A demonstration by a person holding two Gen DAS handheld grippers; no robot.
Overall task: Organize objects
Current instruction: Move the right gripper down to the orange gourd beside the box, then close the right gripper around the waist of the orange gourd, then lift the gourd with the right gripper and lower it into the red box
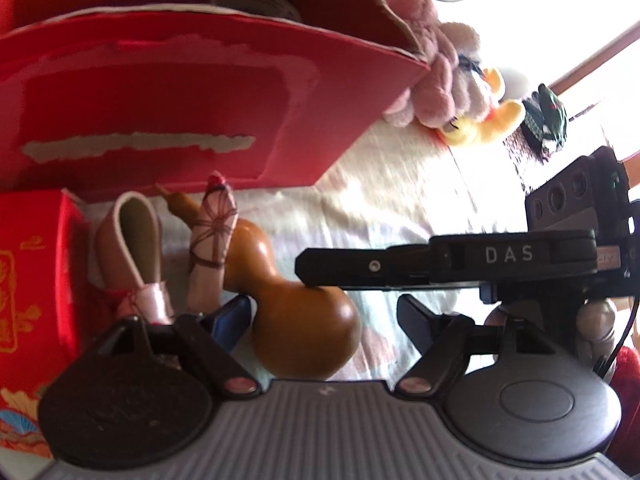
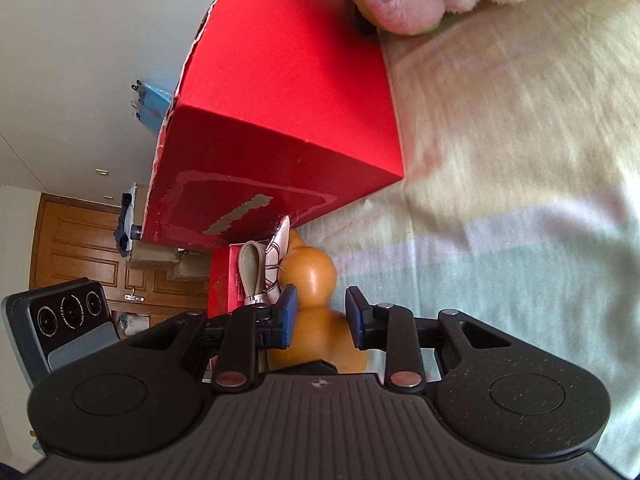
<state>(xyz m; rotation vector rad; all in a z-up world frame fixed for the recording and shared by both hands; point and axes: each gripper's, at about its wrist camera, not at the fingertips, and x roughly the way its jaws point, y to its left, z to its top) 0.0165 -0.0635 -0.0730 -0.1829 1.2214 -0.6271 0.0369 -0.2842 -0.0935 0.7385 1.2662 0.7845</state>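
A glossy brown gourd lies on the pale bedsheet beside a pair of pink ballet shoes. My left gripper is open, and the gourd's big bulb sits between its fingers, close to the left pad. From the right, my right gripper reaches in rolled on its side, its tip on the gourd. In the right wrist view the gourd fills the gap of the right gripper, with both blue pads against its sides.
A big open red box stands just behind the gourd, with a tape roll inside. A small red patterned box is at the left. Pink plush toys and a yellow plush duck lie at the box's right corner.
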